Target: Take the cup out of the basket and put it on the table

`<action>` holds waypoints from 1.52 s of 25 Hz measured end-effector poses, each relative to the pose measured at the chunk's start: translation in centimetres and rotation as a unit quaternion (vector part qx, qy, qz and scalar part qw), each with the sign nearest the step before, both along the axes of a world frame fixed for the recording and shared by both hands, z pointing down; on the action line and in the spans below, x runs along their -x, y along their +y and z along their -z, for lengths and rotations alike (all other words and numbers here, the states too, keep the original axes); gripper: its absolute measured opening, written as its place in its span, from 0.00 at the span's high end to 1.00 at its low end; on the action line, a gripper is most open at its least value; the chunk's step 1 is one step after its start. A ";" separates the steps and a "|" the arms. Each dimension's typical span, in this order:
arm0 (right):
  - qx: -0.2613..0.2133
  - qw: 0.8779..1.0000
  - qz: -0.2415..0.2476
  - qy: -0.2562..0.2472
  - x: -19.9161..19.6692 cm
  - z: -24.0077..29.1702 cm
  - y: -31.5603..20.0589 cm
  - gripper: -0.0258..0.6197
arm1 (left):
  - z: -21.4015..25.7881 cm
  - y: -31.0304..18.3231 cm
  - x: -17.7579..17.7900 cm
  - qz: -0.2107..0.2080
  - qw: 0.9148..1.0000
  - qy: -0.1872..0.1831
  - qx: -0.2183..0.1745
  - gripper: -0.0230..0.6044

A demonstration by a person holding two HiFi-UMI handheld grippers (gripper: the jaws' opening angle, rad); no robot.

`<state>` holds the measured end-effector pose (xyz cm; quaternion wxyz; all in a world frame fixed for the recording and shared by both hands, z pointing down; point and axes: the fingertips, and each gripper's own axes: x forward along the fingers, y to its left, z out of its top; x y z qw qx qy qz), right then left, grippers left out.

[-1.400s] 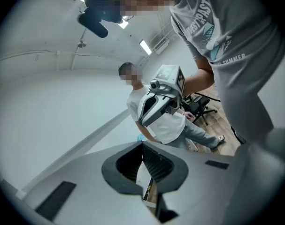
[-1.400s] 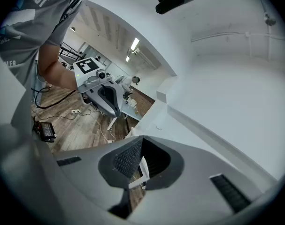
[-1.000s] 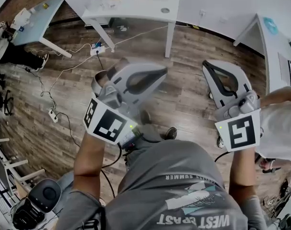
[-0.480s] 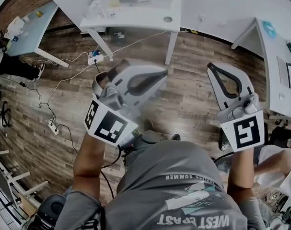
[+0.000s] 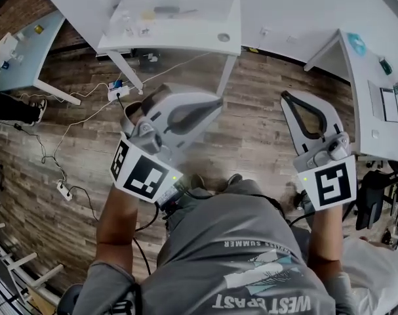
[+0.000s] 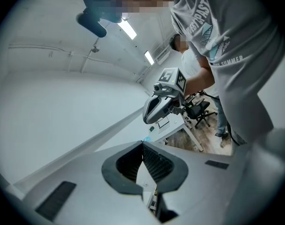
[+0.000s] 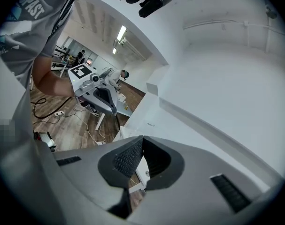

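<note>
We stand on a wood plank floor with both tools held out in front over the boards, neither one above a table.

Left gripper: its own view shows the two ribbed pads meeting at the tips. The claw is closed down to nothing, and only background shows through the small gap behind the tips.

Right gripper: same reading — tips touching, nothing gripped.

In the head view the left tool lies angled toward the right, with its marker cube nearest the body. The right tool points away from us, its marker cube sitting over the right forearm. The two tools are well apart, and a grey T-shirt fills the lower frame between the arms.

- **Ahead:** at the top of the head view stands a white table. A few small items lie toward its far left part, too blurred to name.
- **Right edge:** a second white table runs along it, with a flat dark-framed item on top.
- **Upper left:** a pale blue table.
- **Floor, left:** cables and a power strip.
- **Right:** a black office chair.

Cup and basket — we cannot pick out either in any view.
</note>
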<state>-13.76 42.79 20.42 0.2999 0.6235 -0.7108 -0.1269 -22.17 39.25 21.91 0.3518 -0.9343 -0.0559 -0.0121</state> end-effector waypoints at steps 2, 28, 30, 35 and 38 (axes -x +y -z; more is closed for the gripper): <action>0.002 1.000 -0.003 -0.004 -1.2 -0.1 -0.7 0.94 | -0.3 -0.7 -0.9 0.001 1.000 -0.002 0.004 0.95; -0.013 0.996 0.062 -0.065 -17.4 -2.4 -11.9 0.94 | -2.2 -10.0 -15.8 0.066 0.995 -0.069 0.004 0.95; -0.015 0.996 0.056 -0.062 -17.5 -2.3 -13.7 0.94 | -2.5 -11.9 -16.0 0.061 0.996 -0.067 0.004 0.95; -0.006 0.998 0.034 -0.043 -17.6 -2.0 -17.5 0.94 | -2.1 -16.8 -16.1 0.042 0.998 -0.048 0.006 0.95; -0.009 0.999 0.014 -0.040 -17.9 -1.6 -20.0 0.94 | -1.8 -19.6 -16.1 0.032 0.999 -0.036 0.008 0.95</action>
